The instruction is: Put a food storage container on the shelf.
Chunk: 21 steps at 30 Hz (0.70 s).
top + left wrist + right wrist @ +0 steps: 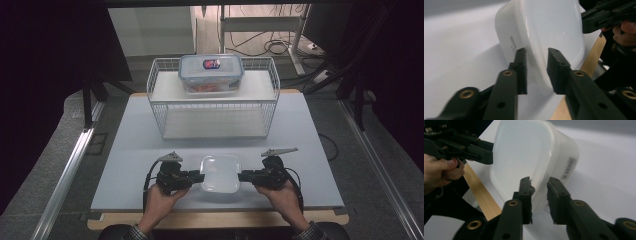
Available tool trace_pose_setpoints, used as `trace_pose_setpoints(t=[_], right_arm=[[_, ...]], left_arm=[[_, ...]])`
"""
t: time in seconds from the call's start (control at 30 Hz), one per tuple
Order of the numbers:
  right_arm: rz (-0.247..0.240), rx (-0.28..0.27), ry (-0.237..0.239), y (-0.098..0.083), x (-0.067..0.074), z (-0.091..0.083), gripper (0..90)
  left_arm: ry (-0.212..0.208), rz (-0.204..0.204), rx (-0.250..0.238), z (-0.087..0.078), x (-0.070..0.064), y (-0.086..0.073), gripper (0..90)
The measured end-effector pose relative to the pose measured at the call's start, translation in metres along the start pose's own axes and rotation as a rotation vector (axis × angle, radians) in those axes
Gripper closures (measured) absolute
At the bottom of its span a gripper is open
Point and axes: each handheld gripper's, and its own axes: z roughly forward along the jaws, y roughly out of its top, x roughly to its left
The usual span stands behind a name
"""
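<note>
A white, lidless plastic container [220, 173] sits near the front edge of the white tabletop, between my two hands. My left gripper [201, 176] grips its left wall, and in the left gripper view the jaws [536, 65] are shut across the rim of the container [549, 30]. My right gripper [240, 176] grips the opposite wall, and in the right gripper view its jaws [539, 195] pinch the edge of the container [524, 152]. Each gripper view also shows the other gripper's fingers [594, 21] [481, 151] on the far rim.
A white wire rack [212, 107] stands at the back of the table [300, 150]. On its top shelf rests a clear lidded box [211, 74] with blue clips. A wooden strip [215, 220] runs along the table's front edge. Cables lie on the floor behind.
</note>
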Motion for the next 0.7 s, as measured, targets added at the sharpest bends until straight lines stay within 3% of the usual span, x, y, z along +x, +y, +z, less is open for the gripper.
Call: trace_pose_setpoints(t=[0.03, 0.07, 0.13, 0.37, 0.57, 0.7], right_arm=[[-0.030, -0.019, -0.034, 0.000, 0.001, 0.000, 79.4], [-0.040, -0.028, -0.048, -0.001, 0.003, 0.001, 79.4], [-0.046, -0.040, -0.065, 0.000, 0.005, 0.002, 79.4], [-0.073, -0.087, -0.071, 0.003, 0.007, -0.001, 79.4], [-0.115, -0.128, -0.068, 0.017, 0.012, -0.008, 79.3], [-0.127, -0.148, -0.058, 0.027, 0.013, -0.009, 79.3]], left_arm=[[0.002, 0.004, -0.004, 0.000, 0.001, -0.001, 79.5], [0.027, 0.008, -0.012, 0.001, 0.000, -0.001, 79.5], [0.023, -0.002, -0.016, 0.001, 0.001, -0.001, 79.4], [0.046, 0.019, -0.046, -0.003, -0.003, 0.003, 79.4], [0.089, 0.075, -0.087, -0.015, -0.011, 0.021, 79.4], [0.100, 0.084, -0.099, -0.020, -0.012, 0.028, 79.3]])
